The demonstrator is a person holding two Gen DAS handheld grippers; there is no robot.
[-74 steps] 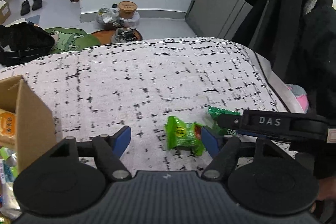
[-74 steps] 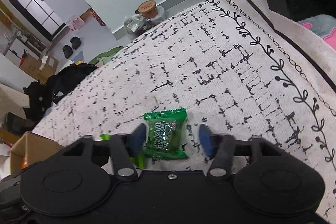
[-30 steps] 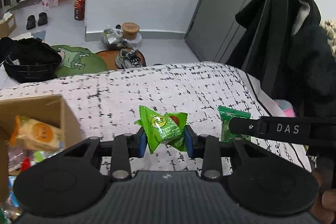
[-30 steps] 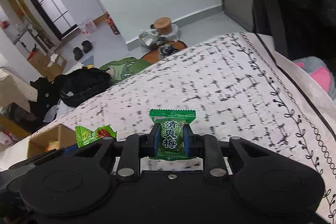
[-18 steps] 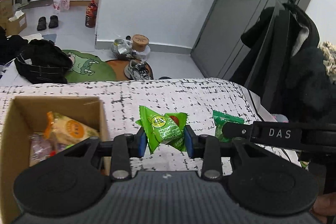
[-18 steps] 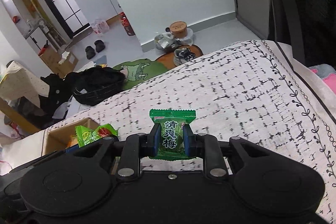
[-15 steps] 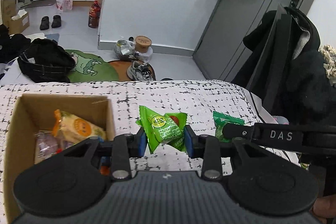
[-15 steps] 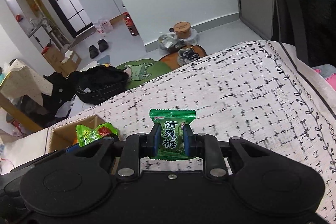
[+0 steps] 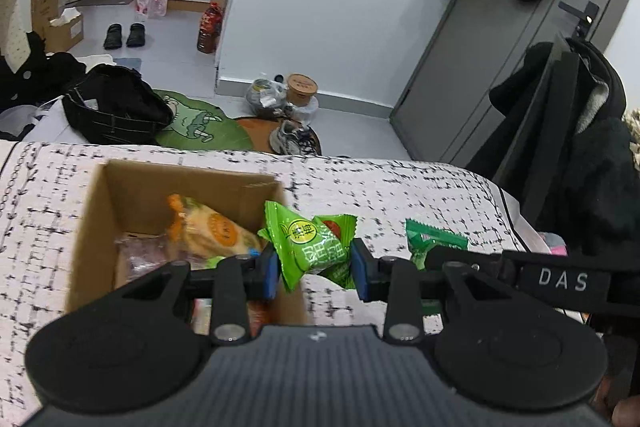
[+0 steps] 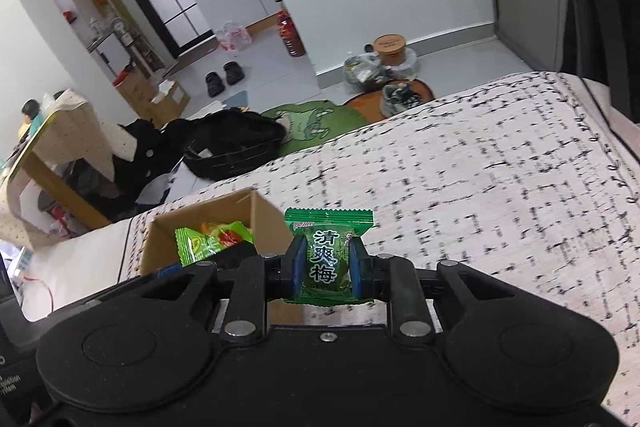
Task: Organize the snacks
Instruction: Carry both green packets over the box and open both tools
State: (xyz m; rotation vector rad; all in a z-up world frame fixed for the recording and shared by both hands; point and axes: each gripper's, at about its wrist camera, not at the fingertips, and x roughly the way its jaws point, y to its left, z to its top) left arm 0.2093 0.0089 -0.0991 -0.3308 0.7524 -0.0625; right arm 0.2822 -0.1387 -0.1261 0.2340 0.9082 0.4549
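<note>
While your left gripper (image 9: 313, 269) clamps a light-green snack packet (image 9: 310, 247) beside the cardboard box (image 9: 120, 187), your right gripper (image 10: 325, 269) pinches a dark-green candy packet (image 10: 326, 259).

The left gripper (image 9: 313, 269) points down at a slant, its blue pads (image 9: 270, 273) clamped on the sides of a bright green snack packet (image 9: 310, 247). The right gripper (image 10: 325, 269), just beside it on the right, tilts down likewise, pads (image 10: 295, 265) pinched tight on a dark green candy packet (image 10: 326, 259) held upright.
</note>
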